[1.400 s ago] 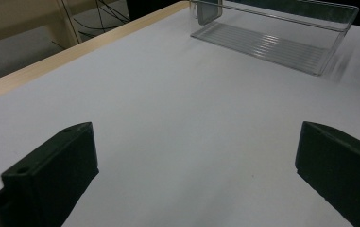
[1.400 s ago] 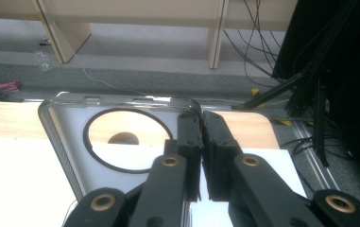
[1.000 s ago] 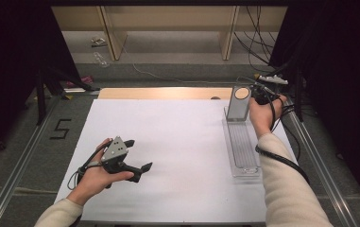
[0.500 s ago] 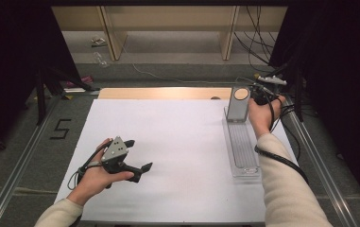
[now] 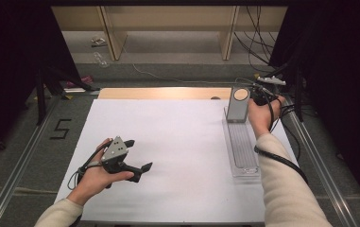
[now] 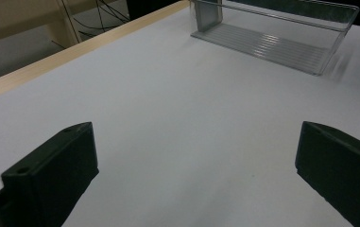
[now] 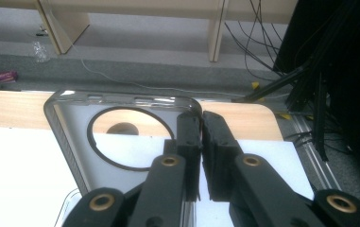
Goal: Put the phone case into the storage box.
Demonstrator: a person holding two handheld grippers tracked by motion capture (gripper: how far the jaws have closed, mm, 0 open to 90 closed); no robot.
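While the right gripper [image 7: 201,142] stays clenched on the end wall [image 7: 121,101] of the clear tray [image 5: 241,146] at the table's far right edge, slow steady motion suits it, the left gripper [image 5: 137,156] resting released mid-table.

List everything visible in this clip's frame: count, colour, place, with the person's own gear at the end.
clear tray: one, transparent ribbed plastic, lying along the right side of the white sheet.
end panel: one, clear with a round hole, standing upright at the tray's far end.
white sheet: one, white, covering the table.
wooden strip: one, light wood, along the sheet's far edge.
number 5 mark: one, black, on the grey surface left of the sheet.
left gripper: one, black with a grey plate, fingers wide apart above the bare sheet.
right gripper: one, black, fingers pinched on the end panel's right edge.
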